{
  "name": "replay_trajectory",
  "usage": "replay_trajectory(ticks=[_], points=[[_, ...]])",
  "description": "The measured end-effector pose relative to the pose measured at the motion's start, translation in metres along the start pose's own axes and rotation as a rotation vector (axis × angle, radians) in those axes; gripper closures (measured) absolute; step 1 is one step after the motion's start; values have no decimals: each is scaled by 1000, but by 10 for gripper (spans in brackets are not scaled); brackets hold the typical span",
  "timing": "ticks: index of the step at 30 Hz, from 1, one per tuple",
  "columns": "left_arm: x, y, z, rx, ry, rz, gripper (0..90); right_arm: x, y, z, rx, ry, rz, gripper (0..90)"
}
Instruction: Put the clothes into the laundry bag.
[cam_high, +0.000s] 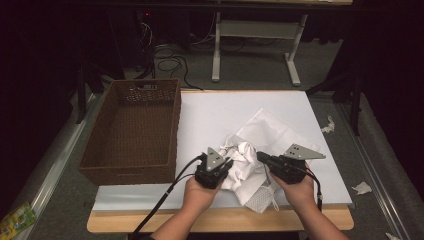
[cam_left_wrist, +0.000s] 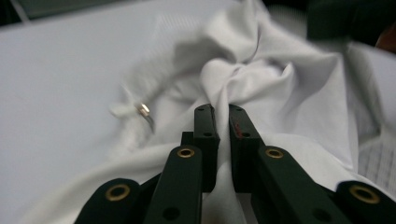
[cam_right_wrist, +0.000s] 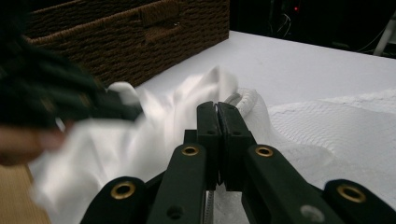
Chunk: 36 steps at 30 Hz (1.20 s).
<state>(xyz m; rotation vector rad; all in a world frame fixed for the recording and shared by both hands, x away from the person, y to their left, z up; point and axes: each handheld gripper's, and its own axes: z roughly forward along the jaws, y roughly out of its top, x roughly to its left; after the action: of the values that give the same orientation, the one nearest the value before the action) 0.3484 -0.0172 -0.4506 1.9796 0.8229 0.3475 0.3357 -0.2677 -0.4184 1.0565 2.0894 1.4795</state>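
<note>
The wicker basket (cam_high: 131, 132) stood at the left of the counter (cam_high: 220, 107), a deep rectangular box of dark brown woven strands with a handle slot cut in its far wall. Nothing lay inside it; its woven floor was bare. In the right gripper view its ribbed brown side rose behind the cloth.

The white garment (cam_high: 250, 162) lay crumpled on the counter's smooth white sheet, just right of the basket and apart from it, near the front edge between the 2 hands. Its fabric was thin and soft, bunched into twisted folds at the middle and spread flatter toward the far right corner. A patch at the front had a fine mesh or waffle texture, also seen in the right gripper view. A small metal-tipped drawstring end (cam_left_wrist: 144, 110) lay among the folds, blurred.

The left gripper (cam_high: 224, 167) had its black fingers clamped on a pinched ridge of the garment, a strip of cloth passing between them. The right gripper (cam_high: 261, 157) had its fingers pressed together with cloth at and below their tips; a thin fold seemed caught between them.
</note>
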Motion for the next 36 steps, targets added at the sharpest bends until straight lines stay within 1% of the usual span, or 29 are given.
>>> replay_trajectory(ticks=[1, 2, 4, 6, 8, 10, 11, 14, 16, 17, 18, 19, 20, 21, 22, 23, 24, 26, 27, 28, 29, 30, 31, 32, 33, 34, 35, 36], points=[[-2, -5, 7, 30, -10, -3, 828, 0, 0, -1, 2, 1, 0, 893], [-4, -9, 12, 39, -11, -6, 811, -1, 0, -2, -5, 1, -4, 893], [-5, -13, 14, 33, -18, -11, 769, 0, 1, -2, -6, -1, -7, 893], [-3, -15, 10, -2, -25, -45, 713, 0, 0, -3, -2, -1, -10, 893], [-1, -15, 2, -46, -21, -63, 632, 1, 0, -3, -2, -1, -11, 893], [0, -11, -4, -108, -9, -98, 538, 1, 0, -2, 1, 3, -11, 893], [0, -7, -7, -141, -6, -108, 500, 1, 0, -2, 0, 3, -12, 893], [-4, 5, -8, -194, -9, -96, 418, 3, 0, -1, 8, 3, -11, 893], [-7, 15, -3, -208, -22, -94, 413, 3, 0, -1, 6, 2, -12, 893], [-9, 19, 2, -199, -21, -87, 419, 3, 0, -1, 5, 2, -13, 893], [-9, 23, 7, -180, -23, -70, 457, 3, 0, -1, 5, 3, -12, 893], [-9, 26, 14, -147, -18, -64, 546, 3, 0, -1, 6, 3, -12, 893], [-8, 28, 22, -105, -27, -82, 625, 3, 0, -1, 7, 4, -12, 893], [-7, 28, 29, -76, -40, -89, 688, 2, 0, -1, 2, 3, -11, 893], [-9, 28, 35, -56, -37, -74, 780, 1, 0, -2, 0, 1, -13, 893], [-12, 27, 39, -42, -40, -61, 825, 1, 0, -2, -5, 1, -6, 893], [-14, 27, 44, -25, -47, -51, 844, 0, 1, -3, -6, -1, -4, 893], [-17, 27, 54, 9, -31, -37, 844, -1, 1, -3, -13, 7, 5, 894], [-17, 27, 58, 17, -22, -39, 839, -1, 2, -3, -19, 18, 8, 894], [-15, 28, 60, 14, -13, -56, 828, 0, 3, -4, -22, 18, 9, 894], [-13, 29, 61, 8, -9, -77, 802, 1, 4, -4, -26, 19, -2, 894], [-12, 29, 59, 1, -10, -89, 763, 2, 5, -4, -28, 21, -8, 894], [-11, 29, 55, -18, -13, -84, 731, 2, 4, -5, -26, 20, -10, 893], [-11, 28, 49, -43, -11, -72, 680, 1, 4, -5, -26, 19, -11, 894], [-11, 28, 49, -43, -11, -72, 625, 1, 4, -5, -26, 19, -11, 894], [-12, 24, 34, -92, 7, -50, 554, -2, 3, -7, -27, 16, -2, 893], [-13, 20, 26, -121, 9, -48, 491, -3, 3, -8, -27, 16, 2, 894], [-14, 16, 20, -152, -4, -48, 418, -4, 3, -9, -28, 13, 11, 893]])
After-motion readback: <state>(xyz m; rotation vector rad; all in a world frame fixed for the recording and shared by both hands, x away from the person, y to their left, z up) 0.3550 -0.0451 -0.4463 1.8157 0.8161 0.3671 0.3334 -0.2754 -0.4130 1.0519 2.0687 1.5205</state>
